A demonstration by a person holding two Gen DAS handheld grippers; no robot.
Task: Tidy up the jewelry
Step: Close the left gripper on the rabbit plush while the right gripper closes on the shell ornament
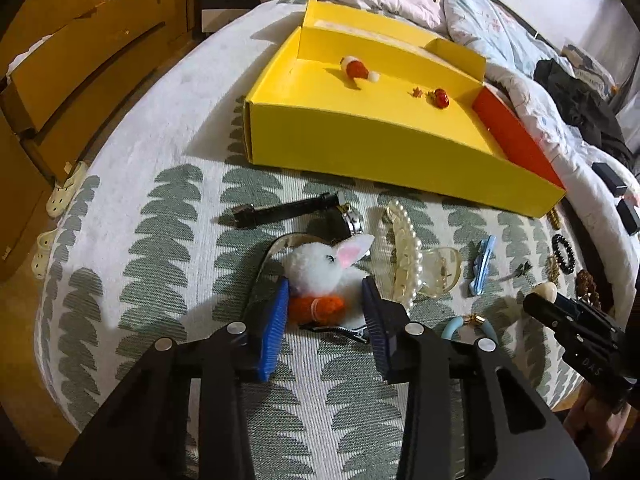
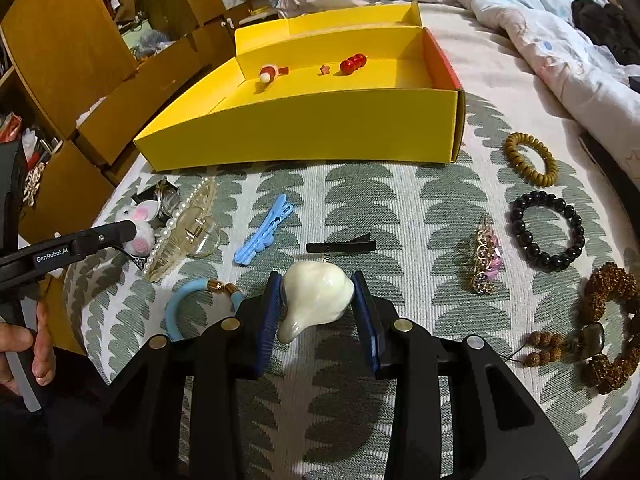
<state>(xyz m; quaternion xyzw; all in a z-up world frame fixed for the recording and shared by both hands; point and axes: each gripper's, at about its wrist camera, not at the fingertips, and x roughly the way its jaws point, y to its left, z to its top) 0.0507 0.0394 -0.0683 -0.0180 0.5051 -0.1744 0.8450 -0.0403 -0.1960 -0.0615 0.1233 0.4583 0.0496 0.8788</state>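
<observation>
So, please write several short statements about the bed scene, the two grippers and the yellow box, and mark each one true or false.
1. The left gripper closes on a white plush rabbit hair clip. True.
2. The right gripper is empty. False: it grips a cream glossy heart-shaped piece.
3. The yellow cardboard box holds red beads. True.
4. The black bead bracelet lies in the box. False: it lies on the patterned cover.

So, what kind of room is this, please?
Most likely a bedroom: the jewelry lies on a patterned bedspread, a rumpled quilt is heaped behind the yellow box, and wooden wardrobes stand alongside.
</observation>
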